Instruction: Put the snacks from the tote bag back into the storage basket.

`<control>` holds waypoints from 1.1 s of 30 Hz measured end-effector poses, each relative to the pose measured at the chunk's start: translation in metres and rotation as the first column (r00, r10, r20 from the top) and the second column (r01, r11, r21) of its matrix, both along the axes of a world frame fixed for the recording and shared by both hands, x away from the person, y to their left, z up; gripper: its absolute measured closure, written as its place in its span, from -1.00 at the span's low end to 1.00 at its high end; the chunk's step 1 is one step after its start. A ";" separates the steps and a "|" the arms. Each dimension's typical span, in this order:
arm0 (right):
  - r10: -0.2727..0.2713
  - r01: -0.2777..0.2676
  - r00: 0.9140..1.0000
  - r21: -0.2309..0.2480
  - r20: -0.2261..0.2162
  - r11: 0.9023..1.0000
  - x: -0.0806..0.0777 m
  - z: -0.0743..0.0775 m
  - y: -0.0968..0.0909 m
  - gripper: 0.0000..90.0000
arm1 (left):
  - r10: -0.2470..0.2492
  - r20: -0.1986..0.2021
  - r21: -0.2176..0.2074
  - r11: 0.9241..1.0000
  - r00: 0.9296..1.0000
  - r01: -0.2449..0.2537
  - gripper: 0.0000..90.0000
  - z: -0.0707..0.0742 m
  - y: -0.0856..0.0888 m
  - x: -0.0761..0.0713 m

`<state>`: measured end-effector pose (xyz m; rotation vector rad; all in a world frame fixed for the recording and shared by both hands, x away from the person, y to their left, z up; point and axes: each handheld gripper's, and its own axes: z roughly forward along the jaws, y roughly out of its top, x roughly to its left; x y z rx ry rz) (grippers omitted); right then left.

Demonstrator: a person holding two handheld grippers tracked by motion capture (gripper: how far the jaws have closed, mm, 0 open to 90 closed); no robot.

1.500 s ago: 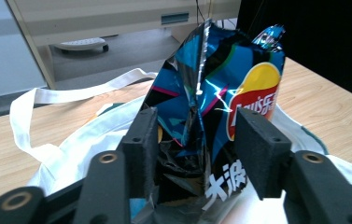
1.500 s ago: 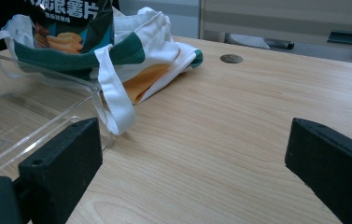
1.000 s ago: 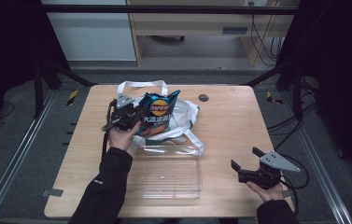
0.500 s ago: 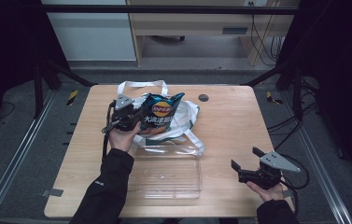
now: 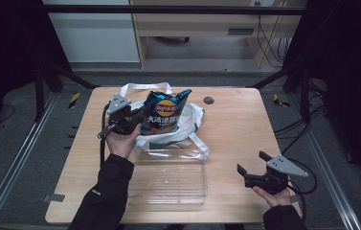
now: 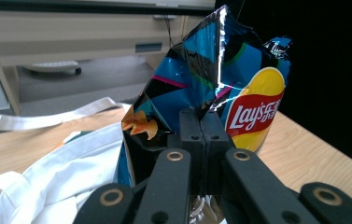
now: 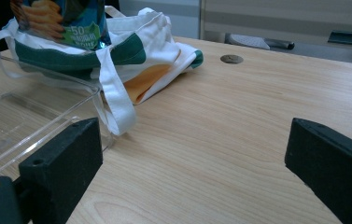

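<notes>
Above the white cloth tote bag with green trim [image 5: 187, 125], toward the far left of the pale wooden table [image 5: 245, 124], the left gripper [image 5: 137, 116] has its two black jaws clenched on the side edge of a blue and black crinkled foil bag of potato chips with a yellow and red logo [image 5: 166, 112]. Its jaws have just been closing, with the foil pinched between them. From the left gripper view, the pads meet flat on a fold of the chip bag [image 6: 220, 88], which stands upright with its top corners pointing up, and the tote [image 6: 47, 158] lies spread below and to the left. Just in front of the tote sits a clear rectangular plastic tray [image 5: 168, 179], its far rim touching the tote's strap. Well apart, near the table's front right corner, the right gripper [image 5: 251, 165] rests low in the person's hand, jaws released and spread wide with nothing between them.
</notes>
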<state>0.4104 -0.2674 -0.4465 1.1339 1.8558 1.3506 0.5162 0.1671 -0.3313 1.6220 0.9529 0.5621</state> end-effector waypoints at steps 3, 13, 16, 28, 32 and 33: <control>0.000 0.000 1.000 -0.001 0.000 1.000 0.000 0.000 0.000 -0.90 | -0.019 0.029 0.012 1.000 0.999 0.018 1.00 0.007 0.002 -0.004; 0.000 0.000 1.000 0.000 0.002 1.000 0.000 0.000 0.000 -0.90 | -0.042 0.078 0.011 0.999 0.996 0.041 1.00 0.022 0.003 -0.018; 0.000 0.000 1.000 0.000 0.002 1.000 0.000 0.000 0.000 -0.90 | -0.048 0.094 0.004 0.999 0.994 0.048 1.00 0.026 0.006 -0.024; -0.001 0.001 1.000 0.000 0.001 1.000 -0.001 0.000 0.000 -0.89 | -0.084 0.127 -0.054 0.994 0.988 0.092 1.00 0.037 0.012 -0.055; -0.001 0.001 1.000 0.003 0.000 1.000 -0.001 0.000 0.001 -0.89 | -0.103 0.265 0.132 0.989 0.959 0.070 1.00 0.041 0.027 -0.057; -0.001 0.001 1.000 -0.001 0.001 1.000 -0.001 0.000 0.001 -0.89 | -0.239 0.289 0.211 0.960 0.927 0.182 1.00 0.044 0.031 -0.052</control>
